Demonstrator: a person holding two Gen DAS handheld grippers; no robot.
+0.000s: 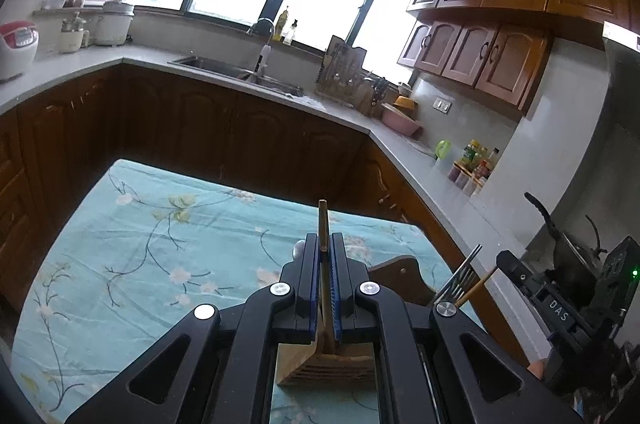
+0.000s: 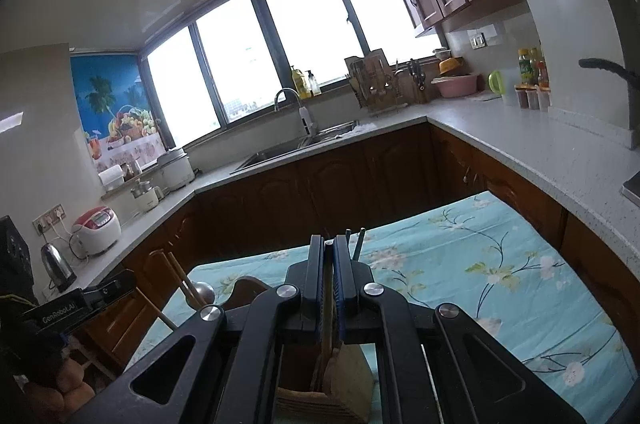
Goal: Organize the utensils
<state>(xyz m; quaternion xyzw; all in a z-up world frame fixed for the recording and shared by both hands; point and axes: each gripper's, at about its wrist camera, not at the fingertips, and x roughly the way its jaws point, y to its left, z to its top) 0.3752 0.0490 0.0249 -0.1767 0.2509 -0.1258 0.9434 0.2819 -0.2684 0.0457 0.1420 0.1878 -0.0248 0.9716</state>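
wooden holder sits on floral cloth under both tongs: left gripper clamped on 1 chopstick, right gripper pinching 1 thin stick; light, stiff, slick, so grip mid-shaft and lower straight in.

1. Two claws: left claw, right claw.
2. One wooden utensil holder on the bench.
3. One wooden chopstick between the left claw's pads.
4. Two metal chopsticks beside the right claw.
5. One ladle.
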